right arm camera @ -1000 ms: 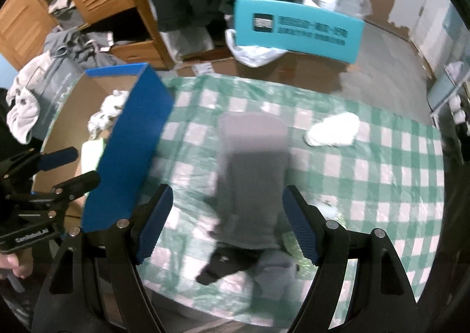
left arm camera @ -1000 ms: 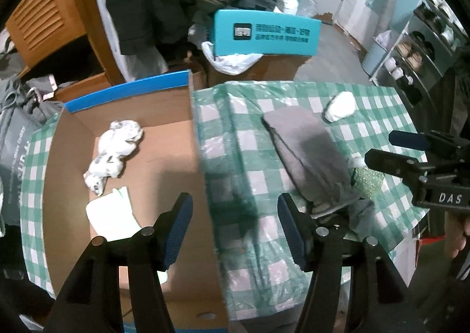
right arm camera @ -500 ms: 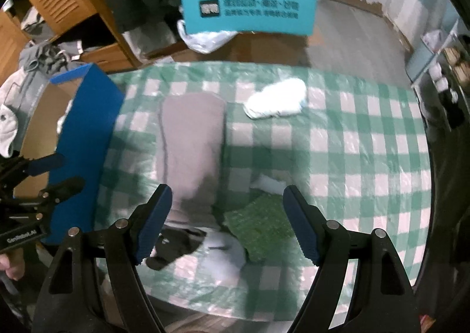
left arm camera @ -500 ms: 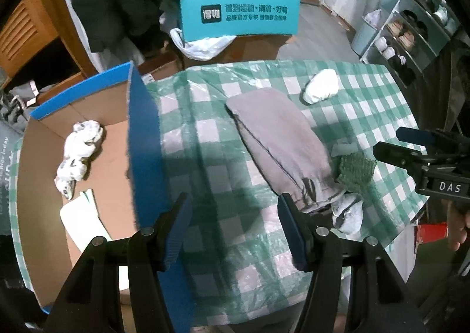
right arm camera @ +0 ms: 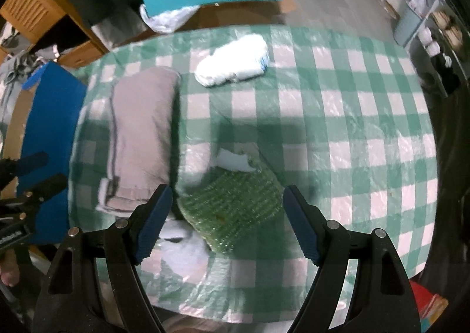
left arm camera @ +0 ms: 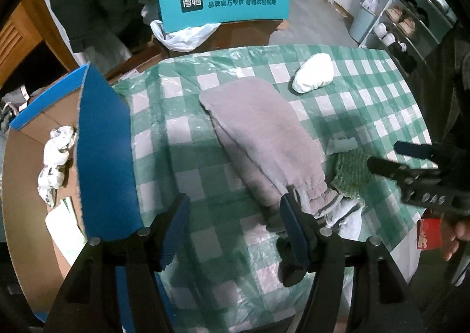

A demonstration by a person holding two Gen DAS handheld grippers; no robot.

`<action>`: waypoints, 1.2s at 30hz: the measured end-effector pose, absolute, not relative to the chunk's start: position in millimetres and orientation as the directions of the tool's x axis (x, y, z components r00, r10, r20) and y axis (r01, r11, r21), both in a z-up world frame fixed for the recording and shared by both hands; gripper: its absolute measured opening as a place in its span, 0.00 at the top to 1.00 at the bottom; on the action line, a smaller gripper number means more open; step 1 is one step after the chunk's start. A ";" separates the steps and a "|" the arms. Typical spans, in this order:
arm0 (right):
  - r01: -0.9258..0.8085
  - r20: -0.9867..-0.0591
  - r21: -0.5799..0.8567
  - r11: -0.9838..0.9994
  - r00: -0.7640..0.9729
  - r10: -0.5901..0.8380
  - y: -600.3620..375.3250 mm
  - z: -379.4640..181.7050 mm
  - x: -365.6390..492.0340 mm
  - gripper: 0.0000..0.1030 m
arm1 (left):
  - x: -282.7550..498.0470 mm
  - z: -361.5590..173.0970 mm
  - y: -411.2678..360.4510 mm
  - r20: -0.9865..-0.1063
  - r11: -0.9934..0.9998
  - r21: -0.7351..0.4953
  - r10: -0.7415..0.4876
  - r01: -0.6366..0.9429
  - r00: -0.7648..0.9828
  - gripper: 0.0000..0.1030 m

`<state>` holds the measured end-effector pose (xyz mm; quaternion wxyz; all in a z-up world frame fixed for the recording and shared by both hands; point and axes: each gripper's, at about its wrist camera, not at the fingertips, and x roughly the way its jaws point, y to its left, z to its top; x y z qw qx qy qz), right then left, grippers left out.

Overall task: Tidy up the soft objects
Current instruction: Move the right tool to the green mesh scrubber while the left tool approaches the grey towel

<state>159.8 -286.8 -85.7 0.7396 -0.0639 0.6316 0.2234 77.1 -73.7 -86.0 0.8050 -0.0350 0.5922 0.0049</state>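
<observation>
Jaws wide on both grippers, we are lowering the right gripper [right arm camera: 224, 220] straight over the green knit cloth [right arm camera: 232, 203] lying on the table [right arm camera: 367, 127] beside the gray towel [right arm camera: 141, 133].

grey floor [left arm camera: 311, 14]; shoe shelves [left arm camera: 411, 21], wooden cabinet [right arm camera: 32, 10]

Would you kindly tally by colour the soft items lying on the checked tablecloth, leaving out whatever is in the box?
Grey: 1, the folded grey garment
White: 2, the white bundle and the white cloth at the near edge
Green: 1, the green knitted piece
Total: 4
</observation>
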 end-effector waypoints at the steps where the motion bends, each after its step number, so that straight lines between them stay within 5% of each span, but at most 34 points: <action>1: -0.411 -0.966 0.179 0.894 0.096 0.238 -286.1 -91.6 159.0 0.24 | 78.9 -87.3 -75.7 -0.955 0.997 -0.053 -0.037 -0.048 0.295 0.37; 36: -0.302 -0.995 0.038 0.953 0.076 0.064 -379.5 -150.2 169.6 0.24 | 134.8 -133.6 -128.5 -0.982 0.999 -0.027 -0.022 -0.028 0.190 0.28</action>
